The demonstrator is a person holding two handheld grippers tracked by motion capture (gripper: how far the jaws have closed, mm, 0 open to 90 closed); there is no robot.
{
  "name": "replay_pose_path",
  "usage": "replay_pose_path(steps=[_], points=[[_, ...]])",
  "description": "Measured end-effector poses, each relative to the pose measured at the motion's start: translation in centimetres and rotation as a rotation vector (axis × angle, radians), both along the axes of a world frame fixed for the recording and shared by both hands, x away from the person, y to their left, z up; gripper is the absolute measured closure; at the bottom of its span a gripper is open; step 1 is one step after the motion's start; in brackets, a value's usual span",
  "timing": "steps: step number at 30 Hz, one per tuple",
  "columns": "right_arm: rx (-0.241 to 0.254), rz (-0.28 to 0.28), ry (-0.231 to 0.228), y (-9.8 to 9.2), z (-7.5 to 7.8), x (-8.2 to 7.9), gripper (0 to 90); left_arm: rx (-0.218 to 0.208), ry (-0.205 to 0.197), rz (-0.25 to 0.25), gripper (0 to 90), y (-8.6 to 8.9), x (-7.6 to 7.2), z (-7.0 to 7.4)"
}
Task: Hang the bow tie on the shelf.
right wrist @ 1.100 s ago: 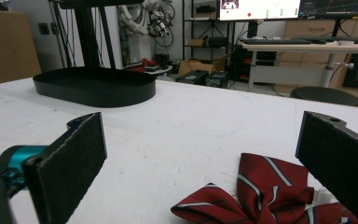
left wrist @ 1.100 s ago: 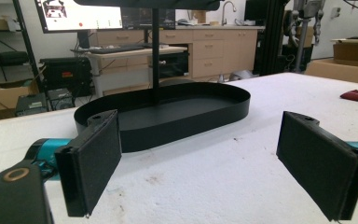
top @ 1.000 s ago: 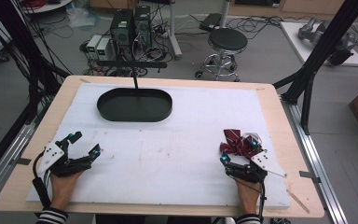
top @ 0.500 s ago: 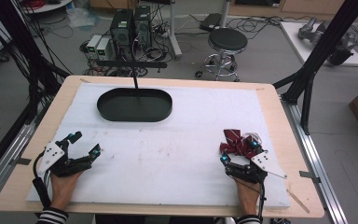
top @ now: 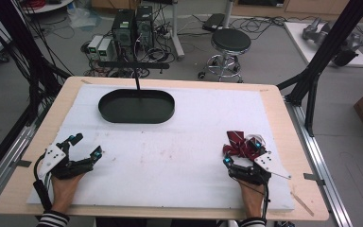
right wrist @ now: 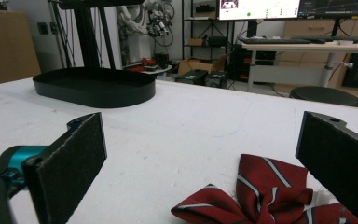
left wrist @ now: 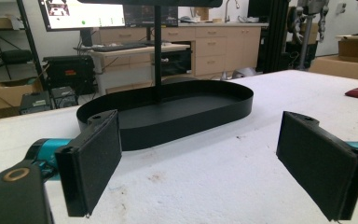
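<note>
One black oval tray [top: 136, 106] at far-left of white tabletop [top: 179, 156], thin black post rising from it; nothing between tray and tools. One red striped bow tie [top: 238, 144] near right edge, lying flat, partly between jaws of right tool [top: 240, 149]. Right tool spread wide, released, not gripping tie. Left tool [top: 86, 145] near left front corner, also spread wide, empty, aimed toward tray. Both hands low at front edge, well apart.
</note>
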State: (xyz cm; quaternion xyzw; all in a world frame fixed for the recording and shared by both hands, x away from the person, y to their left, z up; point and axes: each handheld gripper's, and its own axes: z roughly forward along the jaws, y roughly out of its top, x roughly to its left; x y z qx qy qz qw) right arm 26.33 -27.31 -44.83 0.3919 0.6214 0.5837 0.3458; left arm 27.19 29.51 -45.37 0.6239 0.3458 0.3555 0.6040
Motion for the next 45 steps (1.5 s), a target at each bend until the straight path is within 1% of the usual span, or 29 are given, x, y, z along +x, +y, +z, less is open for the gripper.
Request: replay_pose_path(steps=[1, 2, 3, 5, 7, 9, 10, 13, 15, 16, 17, 21, 22, 24, 25, 26, 27, 28, 29, 30, 31, 32, 33, 35, 37, 38, 39, 43, 45], points=[[0.000, 0.000, 0.000, 0.0, 0.0, 0.0, 0.7, 0.000, 0.000, 0.000, 14.3, 0.0, 0.0, 0.0], [0.000, 0.001, -0.023, -0.2, 0.6, -0.1, 0.7, 0.000, 0.000, 0.001, 14.3, 0.0, 0.0, 0.0], [0.006, -0.002, -0.026, -0.4, 0.9, -0.1, 0.7, 0.000, -0.001, 0.001, 14.3, 0.0, 0.0, 0.0], [0.016, -0.005, -0.012, -0.6, 1.5, 0.0, 0.7, -0.002, 0.000, 0.001, 14.3, 0.0, 0.0, 0.0], [0.010, -0.007, -0.010, -0.9, 2.2, 0.1, 0.7, -0.002, 0.001, 0.001, 14.3, 0.0, 0.0, 0.0], [-0.011, -0.005, -0.002, -1.3, 3.1, 0.4, 0.7, 0.000, 0.002, 0.001, 14.3, 0.0, 0.0, 0.0], [-0.018, -0.002, 0.011, -1.4, 3.5, 0.5, 0.7, 0.000, 0.002, 0.001, 14.3, 0.0, 0.0, 0.0], [-0.076, 0.011, 0.038, -1.8, 5.0, 1.3, 0.7, 0.002, 0.002, 0.001, 14.3, 0.0, 0.0, 0.0], [-0.094, 0.018, 0.060, -2.2, 5.7, 1.8, 0.7, 0.003, 0.001, 0.002, 14.3, 0.0, 0.0, 0.0], [-0.094, 0.018, 0.060, -2.2, 5.7, 1.8, 0.7, 0.003, 0.001, 0.002, 14.3, 0.0, 0.0, 0.0], [-0.110, 0.021, 0.081, -2.6, 6.3, 2.4, 0.7, 0.003, 0.001, 0.001, 14.3, 0.0, 0.0, 0.0], [-0.132, 0.009, 0.136, -3.3, 7.0, 3.5, 0.7, 0.005, 0.000, 0.001, 14.3, 0.0, 0.0, 0.0], [-0.151, 0.001, 0.156, -3.6, 7.2, 3.9, 0.7, 0.006, 0.000, 0.001, 14.3, 0.0, 0.0, 0.0], [-0.181, -0.026, 0.175, -3.9, 7.5, 4.4, 0.7, 0.006, 0.001, 0.001, 14.3, 0.0, 0.0, 0.0], [-0.187, -0.027, 0.188, -4.1, 7.6, 4.6, 0.7, 0.007, 0.000, 0.000, 14.3, 0.0, 0.0, 0.0], [-0.187, -0.027, 0.188, -4.1, 7.6, 4.6, 0.7, 0.007, 0.000, 0.000, 14.3, 0.0, 0.0, 0.0], [-0.209, -0.040, 0.219, -4.5, 7.9, 5.3, 0.7, 0.005, 0.002, 0.001, 14.3, -0.1, 0.0, 0.0], [-0.213, -0.046, 0.237, -4.6, 7.9, 5.4, 0.7, 0.006, 0.002, 0.001, 14.3, -0.1, 0.0, 0.0], [-0.227, -0.049, 0.241, -4.8, 8.0, 5.6, 0.7, 0.006, 0.002, 0.001, 14.3, -0.1, 0.0, 0.0], [-0.244, -0.057, 0.265, -5.0, 8.0, 6.0, 0.7, 0.005, 0.003, 0.000, 14.3, -0.1, 0.0, 0.0], [-0.253, -0.060, 0.270, -5.1, 8.0, 6.1, 0.8, 0.006, 0.003, -0.001, 14.3, -0.1, 0.0, 0.0], [-0.255, -0.065, 0.295, -5.3, 8.0, 6.4, 0.8, 0.006, 0.003, -0.001, 14.3, -0.1, 0.0, 0.0], [-0.268, -0.072, 0.312, -5.6, 7.9, 6.8, 0.8, 0.007, 0.003, -0.001, 14.3, -0.1, 0.0, 0.0], [-0.280, -0.095, 0.358, -6.0, 7.9, 7.3, 0.7, 0.008, 0.003, 0.001, 14.3, -0.1, 0.0, 0.0], [-0.279, -0.098, 0.379, -6.4, 7.8, 7.8, 0.8, 0.011, 0.003, 0.001, 14.3, -0.1, 0.0, 0.0], [-0.269, -0.101, 0.401, -6.6, 7.7, 8.1, 1.2, 0.009, 0.003, 0.000, 14.3, -0.1, 0.0, 0.0], [-0.268, -0.095, 0.419, -6.8, 7.7, 8.3, 4.6, 0.009, 0.004, 0.001, 14.3, -0.1, 0.0, 0.0], [-0.278, -0.082, 0.458, -6.9, 7.5, 9.0, 4.9, 0.008, 0.004, 0.001, 14.3, -0.1, 0.0, 0.0], [-0.284, -0.085, 0.490, -6.9, 7.5, 9.5, 5.0, 0.007, 0.004, 0.002, 14.3, -0.1, 0.0, 0.0]])
